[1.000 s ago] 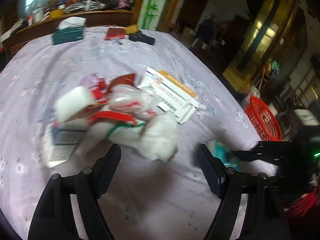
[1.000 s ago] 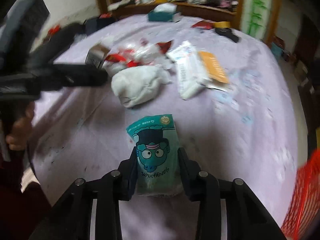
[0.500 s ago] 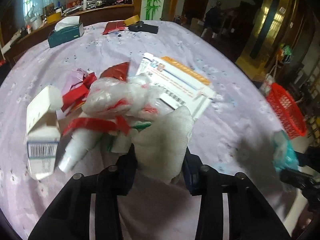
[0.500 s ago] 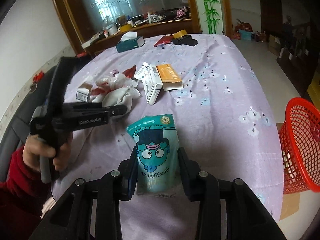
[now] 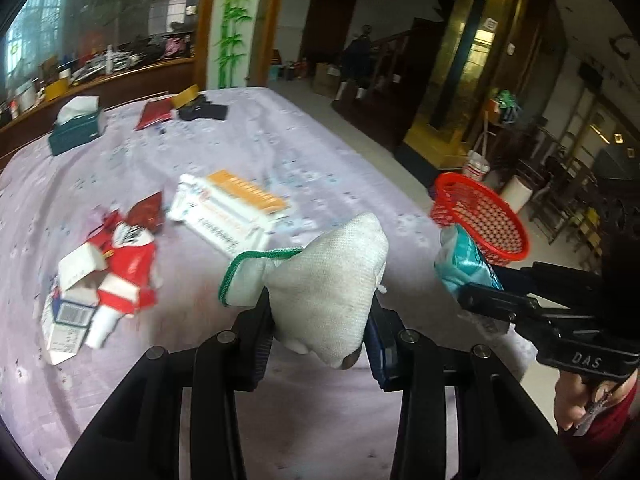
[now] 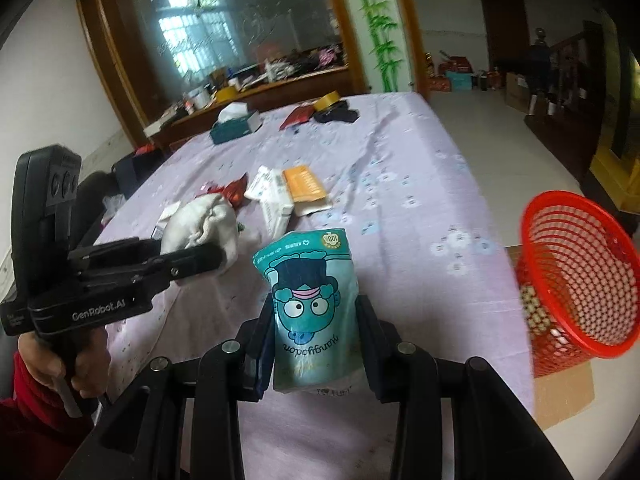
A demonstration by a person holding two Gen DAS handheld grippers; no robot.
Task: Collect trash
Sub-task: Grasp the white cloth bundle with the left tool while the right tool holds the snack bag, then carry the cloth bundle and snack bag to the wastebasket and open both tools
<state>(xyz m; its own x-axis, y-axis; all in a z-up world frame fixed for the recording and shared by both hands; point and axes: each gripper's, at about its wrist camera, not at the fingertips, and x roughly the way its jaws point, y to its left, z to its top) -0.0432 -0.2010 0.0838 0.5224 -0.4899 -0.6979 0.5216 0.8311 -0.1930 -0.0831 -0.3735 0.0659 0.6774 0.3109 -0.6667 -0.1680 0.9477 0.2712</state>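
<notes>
The left gripper (image 5: 320, 328) pinches a crumpled white cloth glove with a green cuff (image 5: 328, 276), lifted clear of the lilac flowered tablecloth (image 5: 280, 136). The right gripper (image 6: 316, 344) is clamped on one teal plastic pouch printed with a cartoon face (image 6: 312, 312), held upright with its long axis pointing away from the camera. The single red mesh plastic basket (image 6: 576, 276) stands off the table's right edge, nearer the right gripper, so that pouch likely goes in first. Farther back on the cloth lie a small heap of red-and-white wrappers and cartons (image 5: 104, 272), too jumbled to count, and two flat boxes, one white (image 5: 224, 220) and one orange (image 5: 248, 192).
</notes>
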